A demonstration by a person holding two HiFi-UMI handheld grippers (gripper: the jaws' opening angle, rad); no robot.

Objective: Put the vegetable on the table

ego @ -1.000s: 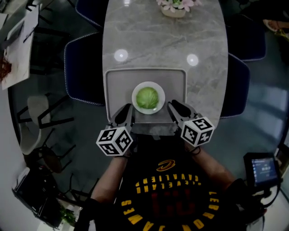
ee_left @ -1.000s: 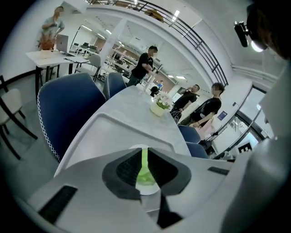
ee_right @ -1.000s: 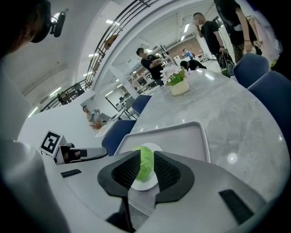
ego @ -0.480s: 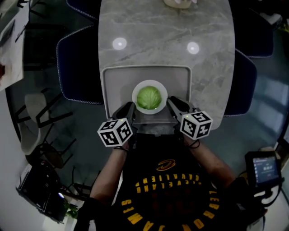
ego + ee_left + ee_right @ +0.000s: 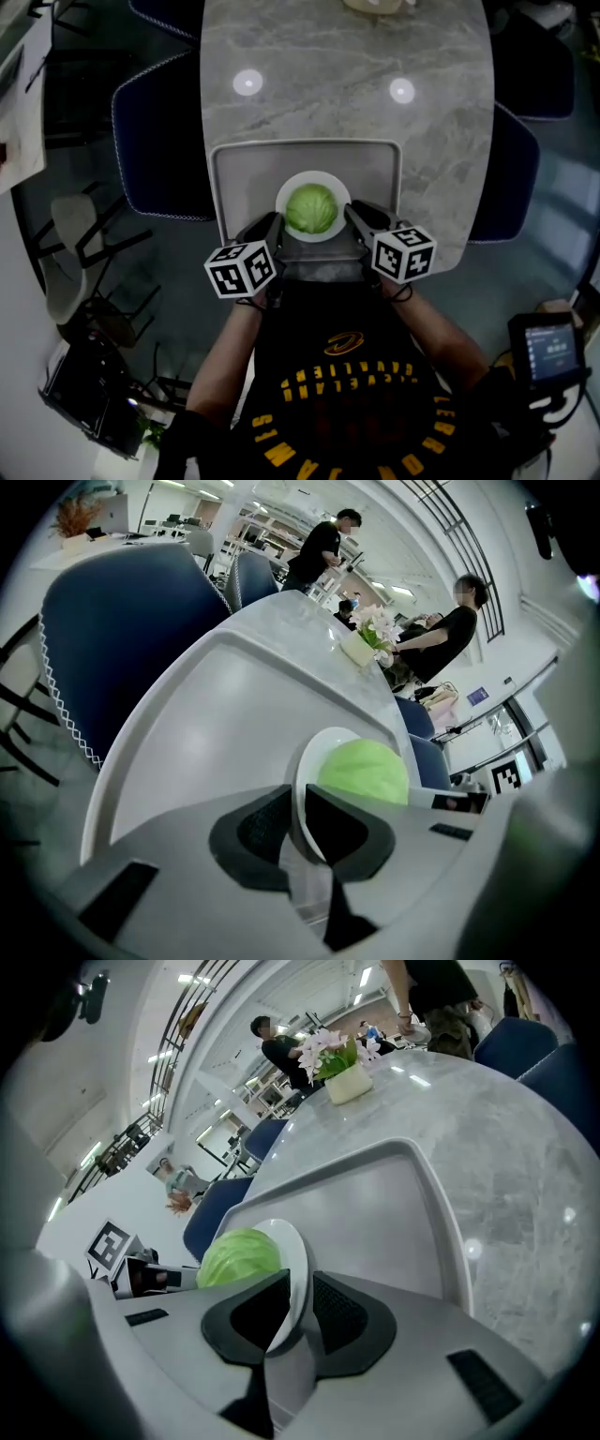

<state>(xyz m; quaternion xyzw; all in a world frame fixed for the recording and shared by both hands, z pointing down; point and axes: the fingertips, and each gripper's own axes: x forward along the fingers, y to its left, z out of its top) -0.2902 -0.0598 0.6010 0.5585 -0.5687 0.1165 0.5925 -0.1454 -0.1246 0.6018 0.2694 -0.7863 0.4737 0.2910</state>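
Now left gripper (image 5: pixel 270 226), right gripper (image 5: pixel 357 217) clamp plate (image 5: pixel 282 198); cabbage (image 5: pixel 311 208) atop, tray (image 5: pixel 248 173) beneath

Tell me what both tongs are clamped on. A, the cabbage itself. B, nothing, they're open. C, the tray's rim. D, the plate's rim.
D: each gripper view shows the plate rim pinched between the jaws, the left tongs on one side and the right tongs on the other, with the cabbage untouched on the plate.
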